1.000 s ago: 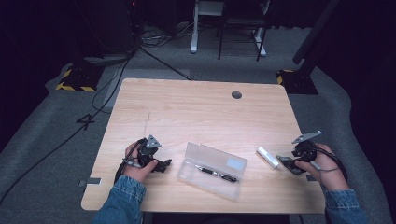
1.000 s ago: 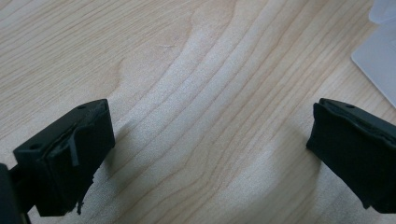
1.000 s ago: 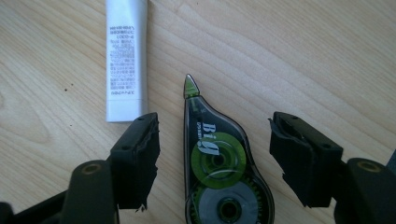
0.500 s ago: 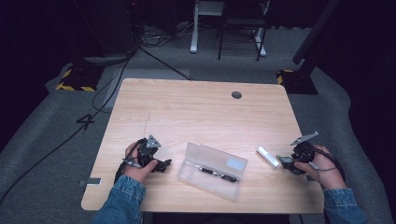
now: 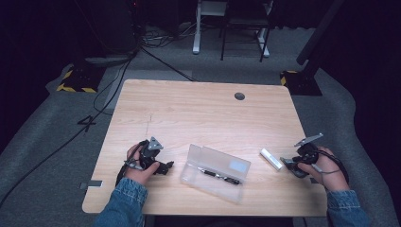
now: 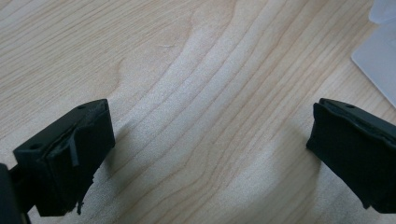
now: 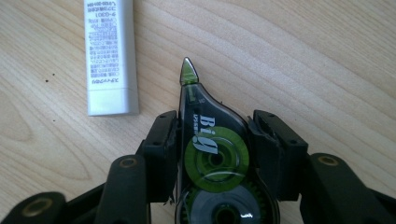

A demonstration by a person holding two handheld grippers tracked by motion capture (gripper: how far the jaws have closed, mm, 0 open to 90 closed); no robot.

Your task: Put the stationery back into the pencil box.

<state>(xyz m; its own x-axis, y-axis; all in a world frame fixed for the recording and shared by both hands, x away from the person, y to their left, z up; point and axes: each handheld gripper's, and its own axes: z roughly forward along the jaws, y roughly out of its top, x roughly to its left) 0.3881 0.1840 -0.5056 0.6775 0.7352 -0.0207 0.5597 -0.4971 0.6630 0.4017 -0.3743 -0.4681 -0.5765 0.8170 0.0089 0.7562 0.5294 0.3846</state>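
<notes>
A clear plastic pencil case lies open near the table's front edge with a dark pen inside. To its right lies a white labelled stick. My right gripper rests just right of that stick. Its jaws have just been closing, and the pads now press on both sides of a green and clear correction tape roller whose tip points away from me. My left gripper sits on the wood left of the case, open, with bare table between its jaws.
The light wooden table has a dark cable hole at the back right. A corner of the clear case shows at the upper right of the left gripper view. Grey floor, cables and chair legs lie beyond the table.
The right gripper's jaws have drawn in beside the white stick. Both hands stay where they were, and the left gripper looks the same.
</notes>
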